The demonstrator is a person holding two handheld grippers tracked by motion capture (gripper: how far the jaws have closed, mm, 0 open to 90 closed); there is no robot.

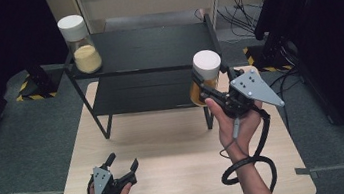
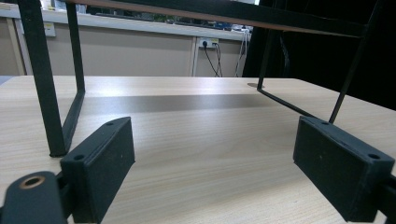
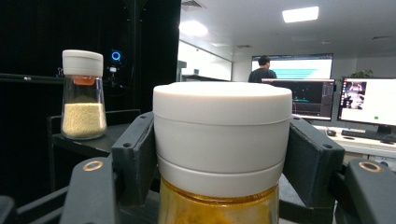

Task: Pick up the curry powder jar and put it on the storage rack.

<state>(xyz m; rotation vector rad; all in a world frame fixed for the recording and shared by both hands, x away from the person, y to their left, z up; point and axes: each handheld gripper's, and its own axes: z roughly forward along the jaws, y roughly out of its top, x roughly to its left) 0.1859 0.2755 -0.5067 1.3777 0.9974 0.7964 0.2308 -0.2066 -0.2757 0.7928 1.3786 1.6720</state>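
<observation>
Jaws of the right gripper (image 1: 208, 91) are closed on the white cap of an amber jar (image 3: 222, 154), which is held up in the air at the front right corner of a black shelf rack (image 1: 153, 46). Jaws of the left gripper (image 1: 122, 164) are spread apart with nothing between them, and the gripper is held low over the tabletop (image 1: 166, 148) near its front left. No brand, label or writing can be read on either jar.

A pale wood-grain tabletop is seen, smooth and matt, on grey carpet. The rack is made of thin black metal legs and two dark flat shelves. On the left end of its top shelf a second jar (image 1: 80, 44) is stood upright, of clear glass with a white round cap and pale yellow grains inside. Black curtains are hung at both sides. In the right gripper view, lit monitors (image 3: 369, 100) and a ceiling light panel (image 3: 300, 14) are seen far behind.
</observation>
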